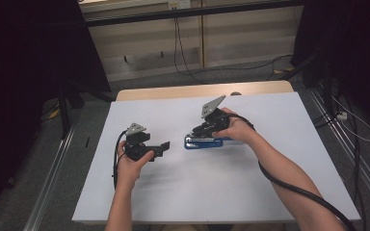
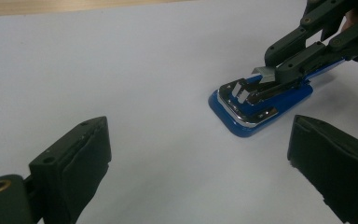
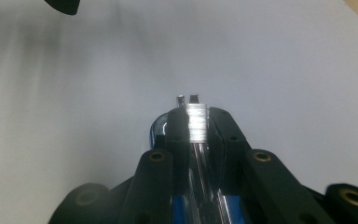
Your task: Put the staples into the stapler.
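The blue stapler [image 1: 203, 143] lies flat on the white sheet [image 1: 270, 183] that covers the desk [image 1: 173, 91], near the sheet's middle, and I take it as my landmark. My right gripper [image 1: 200, 132] comes down on the stapler from above at a slant, its jaws closed narrowly around a strip of staples [image 3: 196, 122] that sits over the stapler's open metal channel. I hold the strip lengthwise, in line with the stapler, because I judge it has to drop straight into that channel; a crooked strip would likely catch on the rails. In the left gripper view the same strip [image 2: 264, 73] shows as a small silvery block pinched at the tips, just above the stapler's [image 2: 256, 105] raised metal parts.

My left gripper [image 1: 160, 148] rests on the sheet to the left of the stapler, a little apart from it, its jaws wide open and holding nothing. It points toward the stapler's near end, I think so it can steady the base if the stapler slides while the strip is pushed in. The stapler's base sits flat, which keeps the channel facing up.
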`<state>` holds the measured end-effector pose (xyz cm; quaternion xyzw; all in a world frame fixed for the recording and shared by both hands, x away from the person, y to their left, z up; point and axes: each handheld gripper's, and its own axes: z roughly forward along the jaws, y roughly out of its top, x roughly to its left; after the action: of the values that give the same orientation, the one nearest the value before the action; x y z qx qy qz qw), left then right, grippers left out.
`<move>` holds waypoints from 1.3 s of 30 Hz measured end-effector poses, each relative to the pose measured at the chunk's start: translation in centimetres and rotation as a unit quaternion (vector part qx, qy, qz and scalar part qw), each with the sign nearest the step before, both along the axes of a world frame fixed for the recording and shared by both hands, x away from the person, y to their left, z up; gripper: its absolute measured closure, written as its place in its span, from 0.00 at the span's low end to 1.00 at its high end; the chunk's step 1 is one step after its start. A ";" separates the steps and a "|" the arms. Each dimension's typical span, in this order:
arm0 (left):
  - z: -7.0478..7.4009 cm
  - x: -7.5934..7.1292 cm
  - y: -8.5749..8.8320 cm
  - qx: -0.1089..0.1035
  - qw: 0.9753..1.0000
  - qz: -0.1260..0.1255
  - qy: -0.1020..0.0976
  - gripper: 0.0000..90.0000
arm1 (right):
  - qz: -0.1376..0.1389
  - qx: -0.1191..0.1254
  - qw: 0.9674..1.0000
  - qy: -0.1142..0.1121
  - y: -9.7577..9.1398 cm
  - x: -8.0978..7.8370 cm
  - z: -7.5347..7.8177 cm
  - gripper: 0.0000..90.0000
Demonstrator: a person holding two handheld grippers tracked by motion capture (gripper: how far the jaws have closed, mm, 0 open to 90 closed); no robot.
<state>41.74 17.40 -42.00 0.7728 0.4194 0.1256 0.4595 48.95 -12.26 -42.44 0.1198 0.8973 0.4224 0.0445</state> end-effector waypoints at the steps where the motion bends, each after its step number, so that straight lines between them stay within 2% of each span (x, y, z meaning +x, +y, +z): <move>1: 0.0 0.0 0.0 0.003 1.000 -0.001 0.000 0.07 | 0.000 -0.002 1.000 -0.002 0.0 0.0 0.0 0.88; 9: -0.2 0.0 -0.1 0.002 1.000 -0.001 0.004 0.07 | 0.009 -0.005 1.000 -0.002 0.3 0.3 -0.2 0.88; 20: -0.3 0.1 0.0 0.010 1.000 -0.001 0.004 0.07 | 0.017 -0.006 1.000 -0.002 0.4 0.4 -0.3 0.88; 39: -0.4 0.1 0.0 0.006 1.000 0.003 0.007 0.07 | 0.026 -0.013 1.000 -0.006 0.6 0.6 -0.6 0.88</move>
<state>41.88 17.39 -42.41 0.7753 0.4238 0.1242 0.4515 49.56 -11.71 -43.09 0.0930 0.9052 0.4127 0.0407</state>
